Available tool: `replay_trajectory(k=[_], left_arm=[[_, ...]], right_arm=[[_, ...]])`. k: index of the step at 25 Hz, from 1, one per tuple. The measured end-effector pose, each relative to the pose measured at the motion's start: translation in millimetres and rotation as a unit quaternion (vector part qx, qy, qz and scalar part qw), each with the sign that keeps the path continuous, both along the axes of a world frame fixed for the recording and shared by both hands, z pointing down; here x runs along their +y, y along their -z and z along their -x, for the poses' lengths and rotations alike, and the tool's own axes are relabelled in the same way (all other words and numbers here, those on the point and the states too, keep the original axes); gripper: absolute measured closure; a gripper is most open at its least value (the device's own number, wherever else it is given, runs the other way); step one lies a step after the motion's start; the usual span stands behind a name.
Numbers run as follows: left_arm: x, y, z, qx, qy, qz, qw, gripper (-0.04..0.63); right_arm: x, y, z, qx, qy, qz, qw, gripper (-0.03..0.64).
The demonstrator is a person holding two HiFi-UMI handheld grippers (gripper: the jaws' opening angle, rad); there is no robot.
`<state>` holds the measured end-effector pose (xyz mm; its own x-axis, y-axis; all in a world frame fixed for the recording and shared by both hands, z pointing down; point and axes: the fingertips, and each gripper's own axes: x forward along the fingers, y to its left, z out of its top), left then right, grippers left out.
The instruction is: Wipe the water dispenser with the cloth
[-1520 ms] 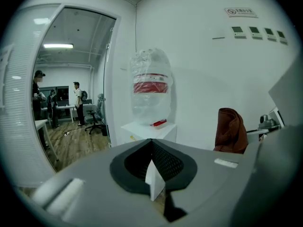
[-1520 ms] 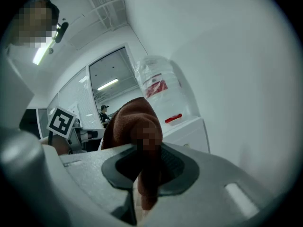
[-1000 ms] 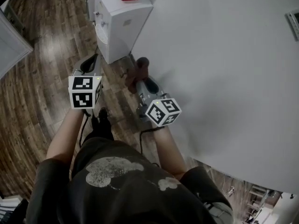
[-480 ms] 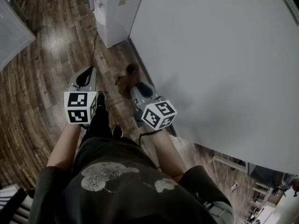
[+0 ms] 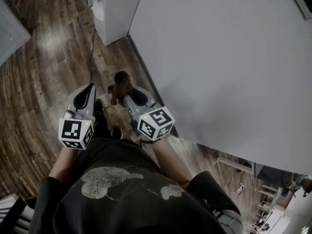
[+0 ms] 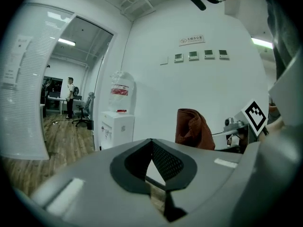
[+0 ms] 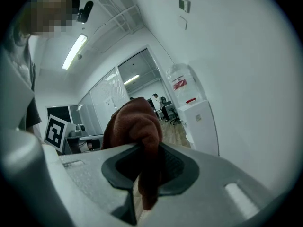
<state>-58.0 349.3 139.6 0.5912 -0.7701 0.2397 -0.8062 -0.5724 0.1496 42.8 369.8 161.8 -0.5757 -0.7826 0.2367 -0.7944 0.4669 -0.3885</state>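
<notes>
The head view's top edge cuts off the water dispenser [image 5: 117, 13] (only its lower cabinet shows).

Wears a dark short-sleeved T-shirt [image 5: 122, 189] with a pale, possibly cartoon, print; carries grey, black-padded left gripper [image 5: 90, 87] and right gripper [image 5: 127, 96], black-and-white marker cubes [image 5: 75, 133] at 6 o'clock.

Left claw [image 6: 151, 143] seemingly shut, empty; right claw [image 7: 142, 149] clamped on cloth [image 7: 132, 121]; both pointing forward.

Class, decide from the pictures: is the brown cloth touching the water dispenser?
Apart. The head view shows the cloth, clamped in the right gripper, with a stretch of bare wooden floor between it and the water dispenser.
</notes>
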Motion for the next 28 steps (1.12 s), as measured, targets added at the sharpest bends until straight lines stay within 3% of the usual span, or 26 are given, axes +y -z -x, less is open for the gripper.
replay_trajectory(k=[5, 15, 28], left_arm=[[7, -10, 6, -0.004, -0.017, 0.011, 0.9998, 0.577], [17, 1, 13, 0.002, 0.0, -0.012, 0.9999, 0.577], [35, -1, -4, 0.015, -0.011, -0.003, 0.9998, 0.577]], right_arm=[[1, -2, 4, -0.006, -0.011, 0.003, 1.0, 0.557], [16, -6, 19, -0.007, 0.004, 0.003, 1.0, 0.557], [30, -4, -5, 0.008, -0.006, 0.002, 1.0, 0.557]])
